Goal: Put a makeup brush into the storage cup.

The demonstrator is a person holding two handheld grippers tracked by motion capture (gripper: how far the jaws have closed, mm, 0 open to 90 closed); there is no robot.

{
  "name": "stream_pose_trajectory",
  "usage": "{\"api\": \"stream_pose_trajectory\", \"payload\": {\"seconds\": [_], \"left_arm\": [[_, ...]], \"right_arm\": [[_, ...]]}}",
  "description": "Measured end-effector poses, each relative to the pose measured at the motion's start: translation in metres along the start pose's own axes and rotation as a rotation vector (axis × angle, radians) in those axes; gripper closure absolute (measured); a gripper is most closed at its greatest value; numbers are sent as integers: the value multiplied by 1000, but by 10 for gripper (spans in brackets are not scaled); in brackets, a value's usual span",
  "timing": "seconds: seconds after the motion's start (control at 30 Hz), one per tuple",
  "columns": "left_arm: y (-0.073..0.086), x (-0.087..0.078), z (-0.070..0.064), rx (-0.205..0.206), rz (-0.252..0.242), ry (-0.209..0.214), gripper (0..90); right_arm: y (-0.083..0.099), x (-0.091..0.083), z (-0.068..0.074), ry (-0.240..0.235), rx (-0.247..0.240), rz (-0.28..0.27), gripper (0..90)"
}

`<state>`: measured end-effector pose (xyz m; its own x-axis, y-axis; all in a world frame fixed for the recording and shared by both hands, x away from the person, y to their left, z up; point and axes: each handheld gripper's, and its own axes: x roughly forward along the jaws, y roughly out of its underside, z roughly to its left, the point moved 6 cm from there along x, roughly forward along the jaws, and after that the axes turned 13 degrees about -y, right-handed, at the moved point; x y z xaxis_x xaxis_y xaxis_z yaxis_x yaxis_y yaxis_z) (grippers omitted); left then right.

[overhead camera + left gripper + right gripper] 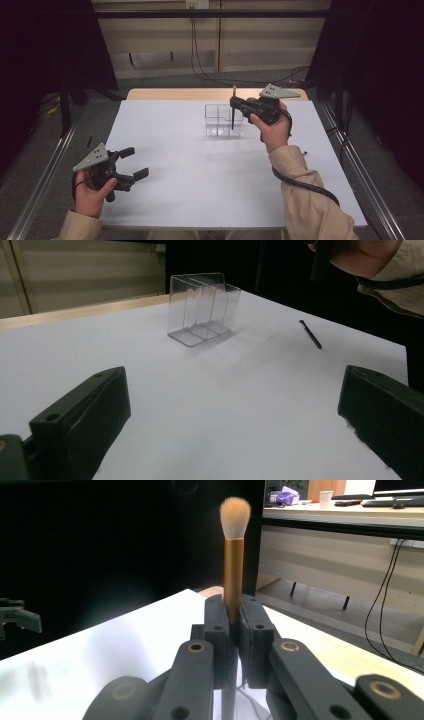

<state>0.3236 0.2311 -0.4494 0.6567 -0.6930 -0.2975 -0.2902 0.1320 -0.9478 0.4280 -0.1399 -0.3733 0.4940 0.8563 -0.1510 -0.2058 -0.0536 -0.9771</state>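
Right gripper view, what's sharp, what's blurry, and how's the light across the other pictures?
Right gripper view: the makeup brush is sharp, the black fingers nearest the lens soft, the left background dark. Left gripper view: the clear organizer throws a faint shadow on the white table. High view: dim, with dark corners.

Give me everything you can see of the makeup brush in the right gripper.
The makeup brush has a soft peach-white bristle tuft, a copper-gold metallic ferrule and a thin black handle. It stands upright, bristles up, clamped between the black jaws of the right gripper, with its handle tip hanging over the clear plastic divided organizer box on the white table.
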Motion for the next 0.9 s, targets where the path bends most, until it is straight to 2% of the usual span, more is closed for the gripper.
{"api": "stream_pose_trajectory", "payload": {"seconds": [0.33,0.9], "left_arm": [[1,2,0,3,-2,7,4],[2,1,-1,7,-4,6,5]], "right_arm": [[0,1,-13,43,-4,-6,838],[-6,5,-29,76,-5,-24,838]]}}
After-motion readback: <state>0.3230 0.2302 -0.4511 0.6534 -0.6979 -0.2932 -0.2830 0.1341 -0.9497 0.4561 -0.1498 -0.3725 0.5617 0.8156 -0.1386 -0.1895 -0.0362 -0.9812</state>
